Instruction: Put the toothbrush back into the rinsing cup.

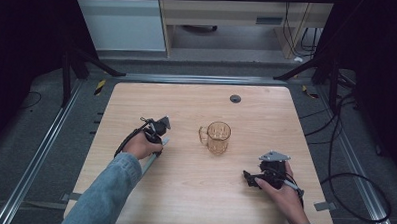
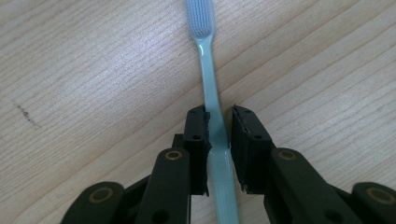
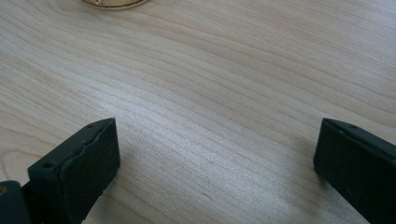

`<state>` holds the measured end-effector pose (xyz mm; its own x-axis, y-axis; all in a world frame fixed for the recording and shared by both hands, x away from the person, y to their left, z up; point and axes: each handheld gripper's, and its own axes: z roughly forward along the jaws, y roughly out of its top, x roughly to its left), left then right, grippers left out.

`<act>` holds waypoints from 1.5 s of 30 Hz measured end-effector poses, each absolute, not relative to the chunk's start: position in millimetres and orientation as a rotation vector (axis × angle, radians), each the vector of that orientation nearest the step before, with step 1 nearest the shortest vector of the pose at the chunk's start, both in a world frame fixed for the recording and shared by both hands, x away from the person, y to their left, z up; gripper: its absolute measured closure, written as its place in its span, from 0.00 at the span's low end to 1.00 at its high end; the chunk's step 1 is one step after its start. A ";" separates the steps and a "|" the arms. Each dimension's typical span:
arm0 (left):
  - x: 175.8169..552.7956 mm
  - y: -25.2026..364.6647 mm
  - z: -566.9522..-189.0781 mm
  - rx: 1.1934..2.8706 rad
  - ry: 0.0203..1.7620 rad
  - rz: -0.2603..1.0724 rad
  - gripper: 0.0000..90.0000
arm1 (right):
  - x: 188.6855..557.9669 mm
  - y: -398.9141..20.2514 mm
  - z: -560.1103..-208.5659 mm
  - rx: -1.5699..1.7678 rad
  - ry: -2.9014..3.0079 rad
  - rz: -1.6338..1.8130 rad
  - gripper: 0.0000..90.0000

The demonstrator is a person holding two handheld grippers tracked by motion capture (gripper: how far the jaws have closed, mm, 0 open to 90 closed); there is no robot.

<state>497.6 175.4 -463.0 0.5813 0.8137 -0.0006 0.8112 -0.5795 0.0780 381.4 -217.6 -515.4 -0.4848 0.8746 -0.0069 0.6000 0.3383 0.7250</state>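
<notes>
Underneath both grippers lies a pale wooden table top with rounded corners (image 1: 267,102), its grain running in long straight lines. A small round dark grommet (image 1: 235,99) is set into the far part of the top, well beyond both grippers. Around the table the floor is grey carpet (image 1: 45,136), with metal rails along the sides and black stand legs at the far corners. Black cables (image 1: 345,162) trail over the floor outboard of the right gripper. White and light wooden cabinets (image 1: 122,24) stand against the far wall.

The left gripper (image 2: 218,133) rests low over the table with its jaws drawn narrow on a pale blue-green plastic toothbrush (image 2: 211,88). The pads (image 2: 200,140) close on the handle at mid-length; the left pad presses the handle, and the right pad stands at its other edge. The toothbrush lies flat on the wood, its bristled head pointing straight ahead of the jaws and its handle end passing back beneath the gripper body.

The right gripper (image 3: 215,154) sits near the table edge with its jaws spread wide and bare wood between them.

A clear amber-tinted glass mug with a handle (image 1: 216,137) stands upright between the two grippers, ahead of the right gripper and to the right of the left gripper.

No brand, label or legible writing can be made out on any item.
</notes>
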 end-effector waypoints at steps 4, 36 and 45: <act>496.4 174.9 -463.0 2.737 1.392 0.071 0.86 | 381.3 -217.3 -515.3 1.305 2.209 0.951 0.01; 481.8 171.7 -391.3 2.400 1.183 0.306 0.88 | 381.6 -217.7 -515.6 1.294 2.210 0.947 0.01; 475.7 158.7 -374.2 2.364 1.117 0.330 0.88 | 381.5 -217.7 -515.6 1.294 2.210 0.947 0.01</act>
